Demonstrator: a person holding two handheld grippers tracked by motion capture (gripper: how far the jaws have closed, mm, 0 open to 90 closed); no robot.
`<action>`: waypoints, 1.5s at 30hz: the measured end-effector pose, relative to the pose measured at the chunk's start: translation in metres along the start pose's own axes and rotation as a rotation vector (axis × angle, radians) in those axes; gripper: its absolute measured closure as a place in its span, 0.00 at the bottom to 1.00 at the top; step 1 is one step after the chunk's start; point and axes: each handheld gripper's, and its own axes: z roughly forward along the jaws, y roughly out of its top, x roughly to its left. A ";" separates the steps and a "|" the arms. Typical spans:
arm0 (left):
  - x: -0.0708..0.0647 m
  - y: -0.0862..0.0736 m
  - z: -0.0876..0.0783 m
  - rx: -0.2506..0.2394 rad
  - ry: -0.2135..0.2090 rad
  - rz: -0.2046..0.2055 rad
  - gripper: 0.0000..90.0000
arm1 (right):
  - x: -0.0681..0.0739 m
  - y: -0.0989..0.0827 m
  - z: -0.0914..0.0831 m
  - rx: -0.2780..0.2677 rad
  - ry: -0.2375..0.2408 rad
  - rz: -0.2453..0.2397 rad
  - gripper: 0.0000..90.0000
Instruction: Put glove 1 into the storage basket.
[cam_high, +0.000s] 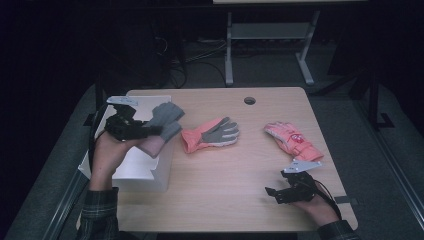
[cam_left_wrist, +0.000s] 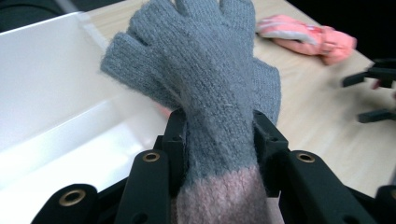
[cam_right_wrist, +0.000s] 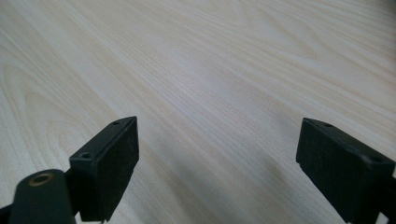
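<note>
Above the white box, our left claw clamped the grey knit glove near its pink cuff; soft, light, floppy. Our right claw gaped wide over the counter.

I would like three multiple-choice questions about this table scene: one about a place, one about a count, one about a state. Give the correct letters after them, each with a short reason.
1. Where does the white box stand?
A. at the table's left edge
B. at the table's right edge
C. on the floor

2. How many gloves are in sight?
A. two
B. three
C. five

3. How is the right gripper?
A. shut on a glove
B. open, holding nothing
C. shut on the box

Answers:
1 A, the box sits by the left gripper.
2 B: the grey knit glove, the orange-and-grey glove, the pink glove.
3 B, its jaws stand apart over bare table.
</note>
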 end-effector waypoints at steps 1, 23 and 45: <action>0.000 0.000 0.000 0.000 0.000 0.000 0.71 | 0.000 0.000 0.000 0.000 0.000 0.000 0.14; 0.084 -0.053 0.035 0.132 0.245 -0.128 0.70 | 0.000 0.000 0.000 -0.001 -0.001 0.001 0.14; 0.096 -0.074 0.079 0.345 0.374 -0.155 0.49 | -0.001 0.000 -0.001 -0.007 -0.002 0.010 0.14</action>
